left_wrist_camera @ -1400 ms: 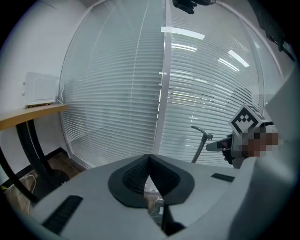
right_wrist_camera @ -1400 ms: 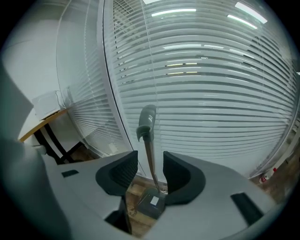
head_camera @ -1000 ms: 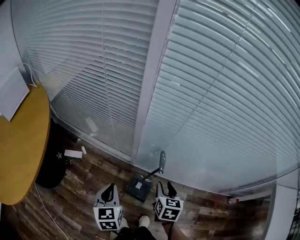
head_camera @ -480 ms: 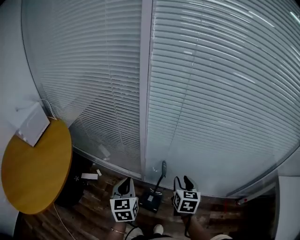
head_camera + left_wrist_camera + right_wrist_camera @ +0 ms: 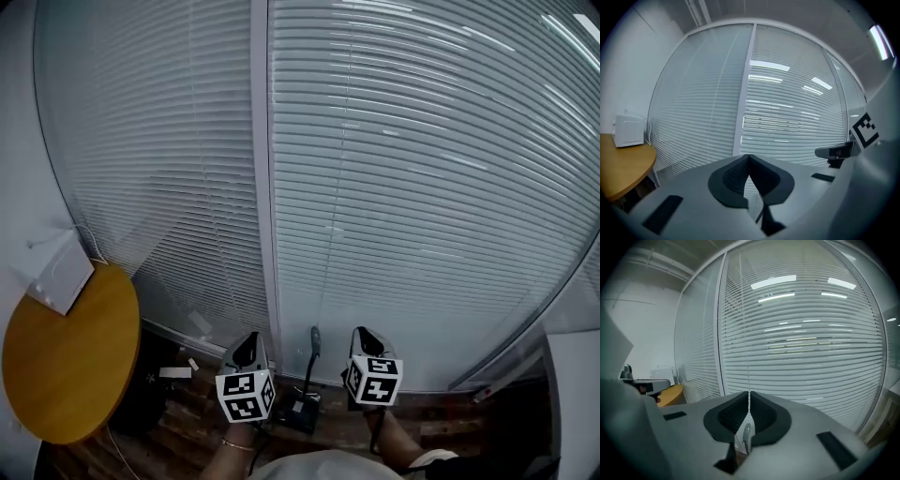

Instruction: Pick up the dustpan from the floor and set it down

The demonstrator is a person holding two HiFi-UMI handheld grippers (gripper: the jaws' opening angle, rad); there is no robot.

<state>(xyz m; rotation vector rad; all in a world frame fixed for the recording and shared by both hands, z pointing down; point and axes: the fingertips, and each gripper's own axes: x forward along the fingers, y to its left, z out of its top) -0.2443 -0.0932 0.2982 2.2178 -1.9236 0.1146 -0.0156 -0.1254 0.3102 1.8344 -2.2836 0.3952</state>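
L gripper, R gripper higher than before, jaws together, R's just closed empty, dustpan on floor

In the right gripper view only a blurred sliver of the dustpan shows below the jaw tips. White scraps at the floor's window edge are too small to identify. The bottom edge cuts off the person's forearm.
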